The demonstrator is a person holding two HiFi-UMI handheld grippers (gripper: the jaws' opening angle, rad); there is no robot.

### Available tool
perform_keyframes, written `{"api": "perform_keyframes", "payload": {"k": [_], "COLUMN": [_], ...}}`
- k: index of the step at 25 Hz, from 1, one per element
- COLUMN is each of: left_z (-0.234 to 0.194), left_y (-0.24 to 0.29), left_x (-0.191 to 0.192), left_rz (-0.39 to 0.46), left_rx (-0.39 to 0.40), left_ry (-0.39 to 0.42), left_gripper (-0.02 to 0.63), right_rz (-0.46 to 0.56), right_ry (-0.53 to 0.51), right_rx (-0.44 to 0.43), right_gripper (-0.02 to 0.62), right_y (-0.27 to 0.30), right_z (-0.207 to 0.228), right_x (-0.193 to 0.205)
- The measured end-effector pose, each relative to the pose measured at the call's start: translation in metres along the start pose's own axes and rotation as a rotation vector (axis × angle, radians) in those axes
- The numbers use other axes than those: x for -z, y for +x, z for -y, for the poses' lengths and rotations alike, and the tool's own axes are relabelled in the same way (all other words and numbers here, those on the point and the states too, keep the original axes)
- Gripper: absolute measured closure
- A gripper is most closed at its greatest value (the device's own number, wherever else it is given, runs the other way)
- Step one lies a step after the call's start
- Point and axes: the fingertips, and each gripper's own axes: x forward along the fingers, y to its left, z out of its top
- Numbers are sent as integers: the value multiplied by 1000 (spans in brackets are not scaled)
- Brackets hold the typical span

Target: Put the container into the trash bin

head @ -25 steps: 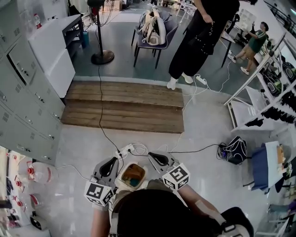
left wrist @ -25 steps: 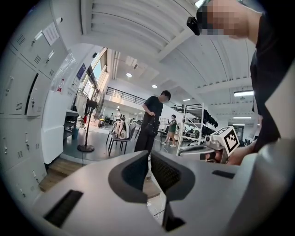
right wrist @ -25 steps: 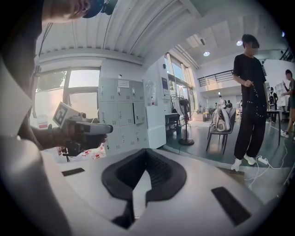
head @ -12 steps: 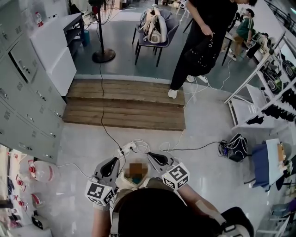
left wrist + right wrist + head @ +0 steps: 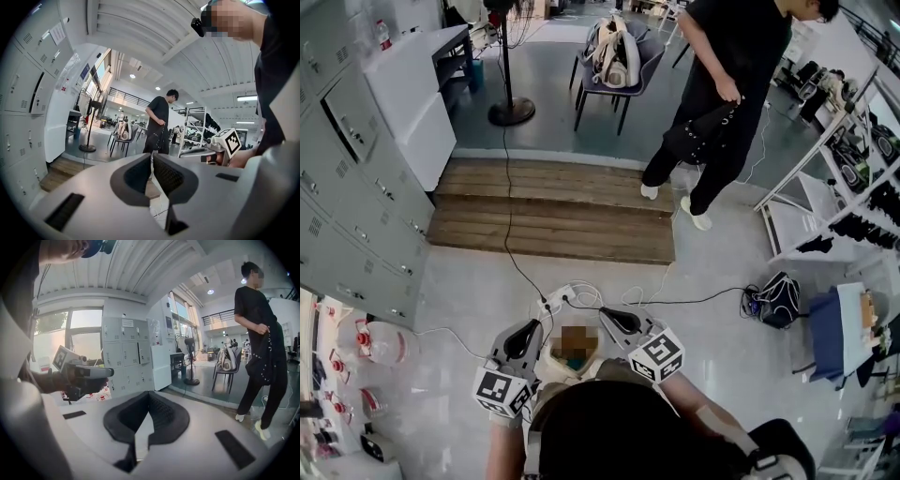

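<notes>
A beige container (image 5: 547,362) with brown and teal contents sits between my two grippers, close to my chest in the head view; a mosaic patch covers its middle. My left gripper (image 5: 528,330) flanks its left side and my right gripper (image 5: 609,317) its right side; whether their sides press it I cannot tell. In the left gripper view the left gripper (image 5: 152,157) is shut with nothing between its pads. The right gripper (image 5: 149,394) is shut and empty too. No trash bin shows in any view.
A person in black (image 5: 722,84) walks ahead by a wooden platform (image 5: 553,211). A power strip (image 5: 555,302) and cables lie on the floor just ahead. Grey lockers (image 5: 347,206) line the left, a rack (image 5: 825,178) and a black bag (image 5: 778,302) the right.
The person in black has stepped nearer and to the right, off the far floor toward the platform's edge. The floor has slid slightly in view. Both grippers and the container hold their places.
</notes>
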Motion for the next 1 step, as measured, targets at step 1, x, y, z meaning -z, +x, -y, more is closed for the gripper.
{"api": "perform_keyframes", "payload": {"k": [1], "left_z": [1], "left_y": [-2], "left_x": [0], "left_rz": [-2], "left_rx": [-2], "left_ry": [-1], "left_gripper": [597], "right_rz": [-2], "right_ry": [-2], "right_rx": [-1], "right_gripper": [580], "right_y": [-1], "right_z": [-1], "right_x": [0]}}
